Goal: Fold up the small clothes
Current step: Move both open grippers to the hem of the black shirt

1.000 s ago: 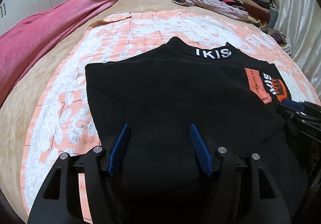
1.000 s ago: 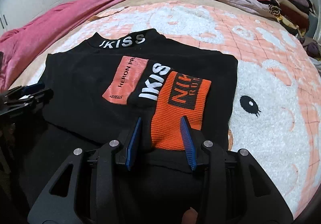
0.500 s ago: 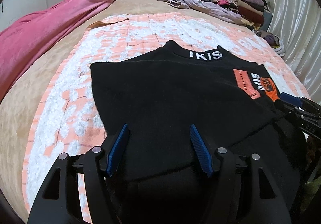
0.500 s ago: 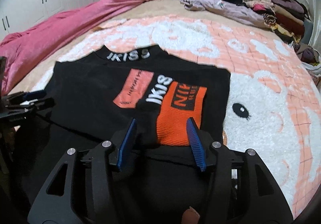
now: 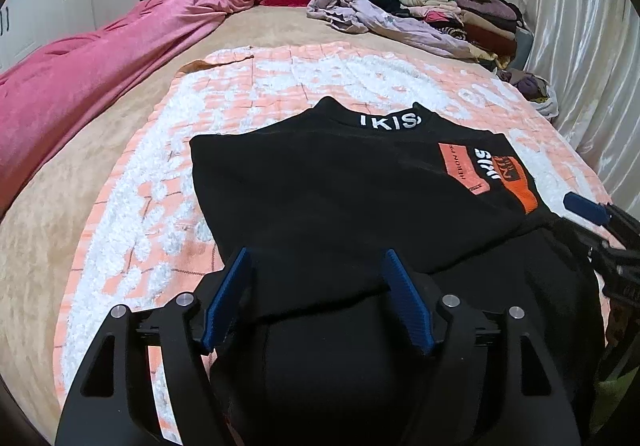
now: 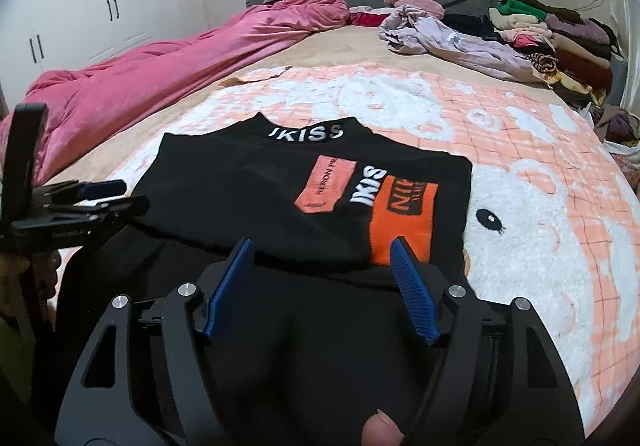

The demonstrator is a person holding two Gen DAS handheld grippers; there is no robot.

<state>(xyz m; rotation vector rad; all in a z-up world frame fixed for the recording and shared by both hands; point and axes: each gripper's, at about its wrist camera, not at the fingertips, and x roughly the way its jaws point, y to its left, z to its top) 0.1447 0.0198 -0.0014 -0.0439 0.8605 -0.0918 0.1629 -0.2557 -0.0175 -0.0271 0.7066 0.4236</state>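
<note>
Sweater [image 6: 256, 182] folded on blanket [image 6: 540, 174], right gripper [image 6: 322, 266] (a second ago narrower) opening, left gripper [image 5: 316, 278] opening, both empty.

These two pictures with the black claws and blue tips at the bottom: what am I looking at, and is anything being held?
No robot: a person holds a two-finger tool in each hand, and a camera on each looks along its fingers. One view shows the left gripper, the other the right gripper. Both hang over a black sweater with orange patches, folded on a peach and white blanket on a bed. Both sets of jaws are opening and grip nothing; the sweater lies flat. Further back are a pink quilt and a stack of folded clothes.
</note>
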